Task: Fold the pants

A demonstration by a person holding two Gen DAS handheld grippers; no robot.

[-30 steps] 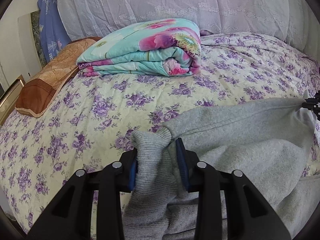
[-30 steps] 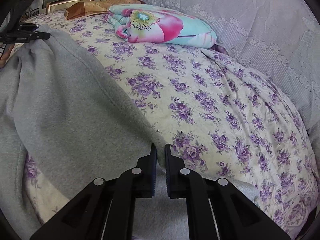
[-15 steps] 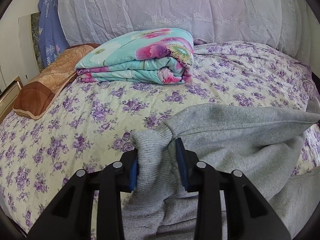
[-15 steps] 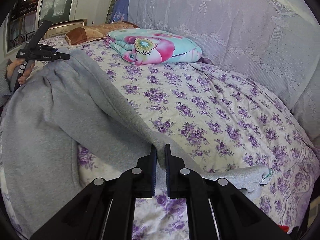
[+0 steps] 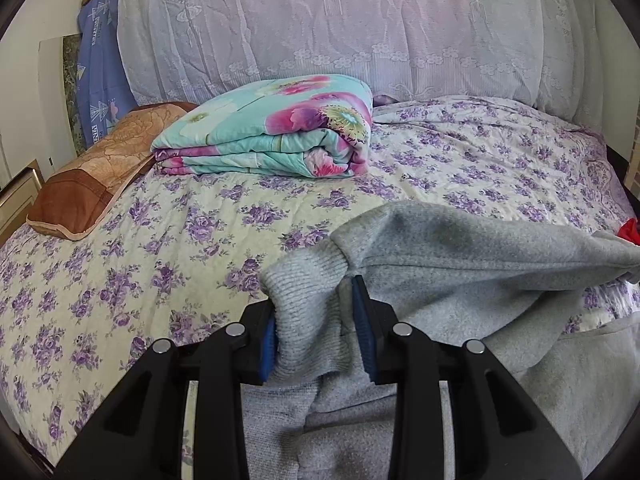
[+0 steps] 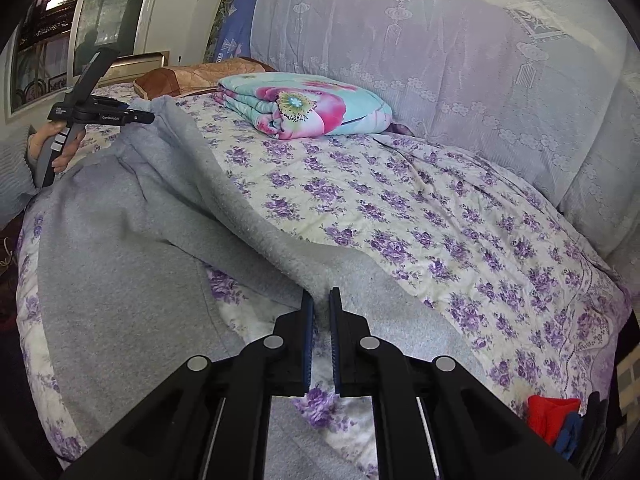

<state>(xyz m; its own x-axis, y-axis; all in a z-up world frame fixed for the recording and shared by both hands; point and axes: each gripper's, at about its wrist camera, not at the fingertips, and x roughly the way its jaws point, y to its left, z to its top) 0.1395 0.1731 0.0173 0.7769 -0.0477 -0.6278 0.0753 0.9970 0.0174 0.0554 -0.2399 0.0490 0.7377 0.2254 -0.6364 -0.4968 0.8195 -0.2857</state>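
Observation:
Grey sweatpants [image 5: 460, 264] hang stretched between my two grippers above the floral bed. My left gripper [image 5: 316, 300] is shut on the ribbed cuff of one leg, which bunches between the blue pads. My right gripper [image 6: 320, 308] is shut on a fold of the grey fabric [image 6: 160, 216] at the other end. In the right wrist view the left gripper [image 6: 140, 117] shows at the far left, held in a hand. The rest of the pants drapes down over the bed's near edge.
A folded turquoise and pink floral quilt [image 5: 276, 136] lies at the back of the bed, with a brown pillow [image 5: 92, 176] to its left. A lace-covered headboard [image 5: 340, 32] stands behind. Red and blue cloth [image 6: 556, 420] lies past the bed's right edge.
Both grippers have lifted and pulled back with the pants. The leg now hangs raised and taut over the bedspread instead of lying low on it.

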